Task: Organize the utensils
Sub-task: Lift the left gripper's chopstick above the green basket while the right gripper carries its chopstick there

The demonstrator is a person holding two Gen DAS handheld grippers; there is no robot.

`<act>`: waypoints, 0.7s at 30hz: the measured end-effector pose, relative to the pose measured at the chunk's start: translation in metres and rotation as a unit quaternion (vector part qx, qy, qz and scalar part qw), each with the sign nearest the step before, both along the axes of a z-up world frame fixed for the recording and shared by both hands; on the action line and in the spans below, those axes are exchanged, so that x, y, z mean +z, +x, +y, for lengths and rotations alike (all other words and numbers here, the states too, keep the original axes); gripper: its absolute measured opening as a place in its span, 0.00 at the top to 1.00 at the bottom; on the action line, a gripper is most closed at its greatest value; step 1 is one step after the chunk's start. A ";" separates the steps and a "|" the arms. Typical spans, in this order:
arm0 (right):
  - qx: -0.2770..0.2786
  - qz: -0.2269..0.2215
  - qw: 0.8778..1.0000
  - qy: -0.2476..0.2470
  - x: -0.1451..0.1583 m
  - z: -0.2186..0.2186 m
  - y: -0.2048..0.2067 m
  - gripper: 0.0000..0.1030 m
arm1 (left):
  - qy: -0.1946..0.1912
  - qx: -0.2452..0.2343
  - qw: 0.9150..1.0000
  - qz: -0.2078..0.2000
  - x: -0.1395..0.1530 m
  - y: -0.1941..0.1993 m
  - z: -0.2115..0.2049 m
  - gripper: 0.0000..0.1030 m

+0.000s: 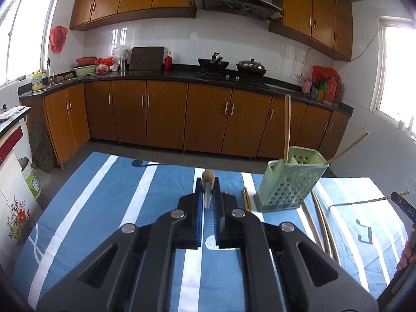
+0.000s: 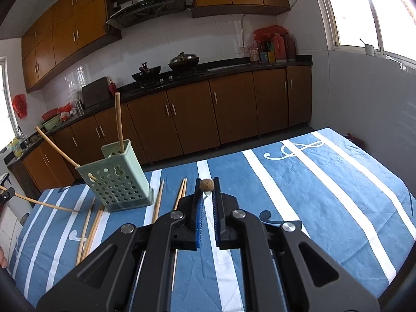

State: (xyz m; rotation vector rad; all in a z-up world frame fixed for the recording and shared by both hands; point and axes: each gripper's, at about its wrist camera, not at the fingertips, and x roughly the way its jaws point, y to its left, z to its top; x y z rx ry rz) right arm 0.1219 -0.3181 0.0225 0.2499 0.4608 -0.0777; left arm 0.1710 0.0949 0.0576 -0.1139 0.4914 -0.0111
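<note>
Left gripper (image 1: pixel 208 182): fingers closed on a steel-handled utensil (image 1: pixel 208 195) with a brown rounded end, which stands up between the blue pads and shows just past the tips. Right gripper (image 2: pixel 207 186): fingers drawn close, a brown-tipped utensil (image 2: pixel 207 184) pinched between the tips. The green perforated holder (image 1: pixel 288 182) stands upright on the blue striped cloth (image 1: pixel 117 195), to the right of the left gripper, with two chopsticks (image 1: pixel 287 127) inside; loose chopsticks (image 2: pixel 158 200) lie flat on the cloth beside it.

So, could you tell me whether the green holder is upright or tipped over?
Upright. The holder stands on its base on the cloth, open top up, with two chopsticks sticking out.
</note>
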 end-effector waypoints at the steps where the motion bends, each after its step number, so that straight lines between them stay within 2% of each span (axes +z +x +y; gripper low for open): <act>1: 0.000 -0.002 1.000 0.002 0.002 -0.001 0.000 0.92 | 0.000 0.000 1.000 -0.003 0.003 0.000 0.000 0.92; 12: 0.006 -0.024 1.000 -0.003 0.026 0.001 0.003 0.93 | 0.014 -0.013 1.000 -0.021 0.029 0.000 -0.009 0.93; 21: 0.062 -0.072 0.995 0.023 0.079 0.017 0.001 0.93 | 0.006 -0.078 0.996 -0.040 0.074 -0.007 -0.036 0.93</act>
